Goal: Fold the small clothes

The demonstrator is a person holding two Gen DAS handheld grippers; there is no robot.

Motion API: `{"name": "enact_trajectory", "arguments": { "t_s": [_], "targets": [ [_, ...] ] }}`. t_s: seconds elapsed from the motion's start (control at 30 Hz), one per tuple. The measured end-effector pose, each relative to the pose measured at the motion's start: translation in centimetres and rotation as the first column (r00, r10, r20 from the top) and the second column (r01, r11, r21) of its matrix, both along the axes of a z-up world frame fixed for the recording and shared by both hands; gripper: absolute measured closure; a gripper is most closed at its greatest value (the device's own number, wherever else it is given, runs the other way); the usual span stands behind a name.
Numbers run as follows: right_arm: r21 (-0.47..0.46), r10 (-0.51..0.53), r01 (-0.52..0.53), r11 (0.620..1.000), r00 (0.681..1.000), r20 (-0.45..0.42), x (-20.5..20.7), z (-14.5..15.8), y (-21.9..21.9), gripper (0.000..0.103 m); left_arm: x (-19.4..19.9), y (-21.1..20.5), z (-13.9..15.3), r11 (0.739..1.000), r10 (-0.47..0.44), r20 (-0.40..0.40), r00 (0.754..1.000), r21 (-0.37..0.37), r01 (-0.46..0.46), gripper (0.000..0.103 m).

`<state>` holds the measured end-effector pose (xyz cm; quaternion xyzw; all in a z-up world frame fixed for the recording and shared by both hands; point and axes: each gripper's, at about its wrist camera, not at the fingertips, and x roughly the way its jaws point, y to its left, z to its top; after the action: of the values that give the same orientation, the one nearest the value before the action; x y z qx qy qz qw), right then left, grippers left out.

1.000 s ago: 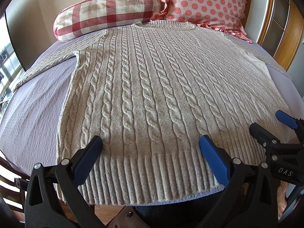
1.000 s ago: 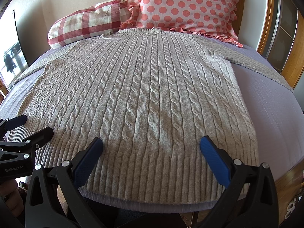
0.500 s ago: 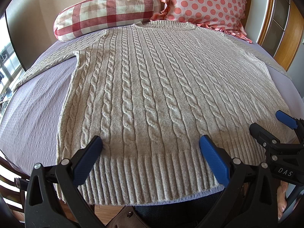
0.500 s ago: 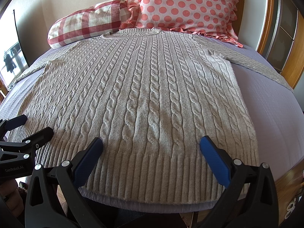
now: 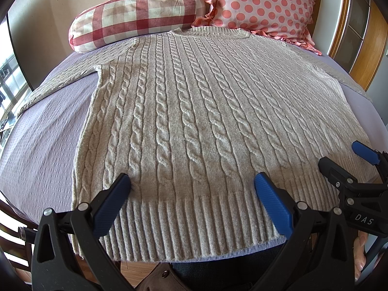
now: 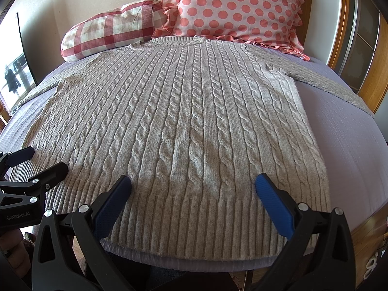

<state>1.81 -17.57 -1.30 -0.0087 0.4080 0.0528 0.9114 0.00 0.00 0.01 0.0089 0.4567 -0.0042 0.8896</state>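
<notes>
Sweater [image 5: 194, 111]: chunky cable-knit wool, matt, ribbed hem. Bed [image 5: 46, 135] cover: fine textured cloth. Left tool [image 5: 191, 186]: matt black plastic, blue ridged pads.

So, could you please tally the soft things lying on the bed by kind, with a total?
Cable-knit sweater: 1
Red-and-cream checked pillow: 1
Pink polka-dot pillow: 1
Total: 3
</notes>
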Motion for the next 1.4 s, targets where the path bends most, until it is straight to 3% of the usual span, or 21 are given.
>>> {"name": "enact_trajectory", "arguments": {
  "t_s": [0.73,0.87,0.93,1.03,1.13,1.23,1.3,1.4],
  "targets": [
    [-0.001,0.002,-0.002,1.000,1.000,0.006,0.1,0.1,0.2,0.001,0.0,0.0,0.0,1.000,0.000,0.001,1.000,0.001,0.000,0.002],
    [0.005,0.052,-0.053,0.999,0.994,0.093,-0.1,0.1,-0.1,0.001,-0.1,0.0,0.0,1.000,-0.008,0.017,1.000,0.003,0.008,0.002],
    [0.033,0.107,-0.111,0.993,0.987,0.120,-0.1,0.2,-0.6,0.001,-0.9,0.0,0.2,1.000,-0.014,0.037,0.999,0.007,0.013,0.002],
    [0.190,0.019,-0.051,0.980,0.986,0.166,1.2,2.6,-5.7,0.001,-0.5,-0.1,0.5,0.999,-0.037,0.032,0.999,0.004,0.037,0.002],
    [0.345,-0.192,0.116,0.931,0.962,0.195,3.2,6.0,-14.1,0.001,0.7,1.7,1.1,0.993,-0.060,0.053,0.997,-0.094,0.065,0.002],
    [0.482,-0.435,0.323,0.814,0.889,0.140,6.0,7.6,-23.4,0.005,1.5,4.3,2.4,0.969,-0.044,0.134,0.990,-0.236,0.075,0.002],
    [0.524,-0.568,0.454,0.721,0.820,0.070,8.1,7.2,-28.8,0.021,2.3,6.1,3.3,0.956,0.000,0.183,0.983,-0.287,0.053,0.002],
    [0.519,-0.691,0.601,0.607,0.722,-0.028,11.3,5.5,-34.9,0.051,3.5,8.4,4.5,0.959,0.088,0.227,0.970,-0.283,-0.021,0.002]
  ]
}}
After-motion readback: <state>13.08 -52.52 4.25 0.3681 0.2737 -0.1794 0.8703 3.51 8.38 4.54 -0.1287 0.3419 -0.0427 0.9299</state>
